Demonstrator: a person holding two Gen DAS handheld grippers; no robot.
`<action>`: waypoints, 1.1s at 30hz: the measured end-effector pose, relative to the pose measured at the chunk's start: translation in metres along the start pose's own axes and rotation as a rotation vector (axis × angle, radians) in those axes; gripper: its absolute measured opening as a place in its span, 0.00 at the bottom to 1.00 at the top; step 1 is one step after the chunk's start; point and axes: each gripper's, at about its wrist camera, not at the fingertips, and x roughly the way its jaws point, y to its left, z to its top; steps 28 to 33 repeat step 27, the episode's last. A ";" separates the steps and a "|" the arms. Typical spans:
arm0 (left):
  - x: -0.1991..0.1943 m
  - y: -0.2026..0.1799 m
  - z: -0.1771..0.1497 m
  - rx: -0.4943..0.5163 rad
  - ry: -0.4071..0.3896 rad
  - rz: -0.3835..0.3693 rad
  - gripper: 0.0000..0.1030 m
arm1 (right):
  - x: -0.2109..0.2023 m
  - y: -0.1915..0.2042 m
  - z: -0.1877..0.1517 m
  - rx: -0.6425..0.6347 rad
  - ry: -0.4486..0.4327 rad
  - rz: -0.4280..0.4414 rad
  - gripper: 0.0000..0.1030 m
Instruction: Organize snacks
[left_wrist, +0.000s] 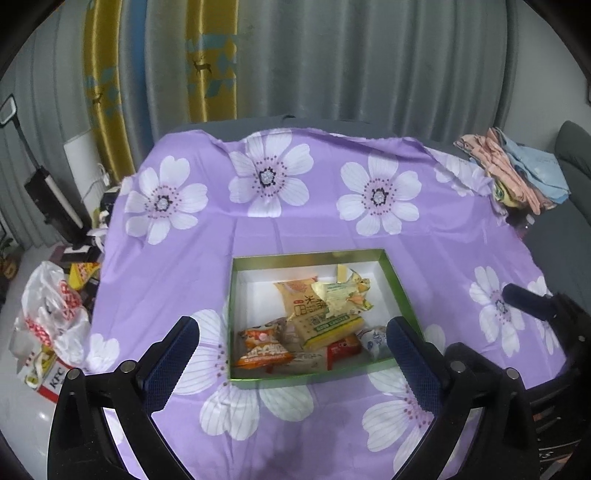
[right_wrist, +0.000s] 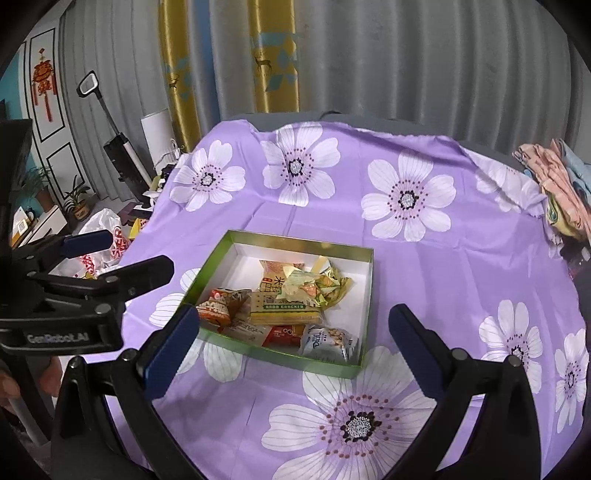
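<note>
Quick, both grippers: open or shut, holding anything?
Left gripper: open, empty, above the near edge of the box.
Right gripper: open, empty, also facing the box.

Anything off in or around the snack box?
Mostly tidy. In the green box the packets are heaped toward the near side, and one crumpled yellow-green wrapper looks torn open on top. Both grippers, left and right, are open and empty.

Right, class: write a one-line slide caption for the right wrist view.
Open right gripper hovering over a green box of snack packets on a purple floral cloth.
</note>
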 end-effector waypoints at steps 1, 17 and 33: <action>-0.002 0.000 0.000 -0.002 0.000 -0.005 0.98 | -0.003 0.001 0.000 -0.008 -0.004 -0.005 1.00; -0.012 -0.001 -0.003 -0.009 -0.021 0.035 0.98 | -0.016 0.008 0.001 -0.035 -0.032 -0.025 1.00; -0.016 0.001 -0.002 -0.020 -0.051 0.017 0.98 | -0.015 0.011 0.000 -0.038 -0.032 -0.014 1.00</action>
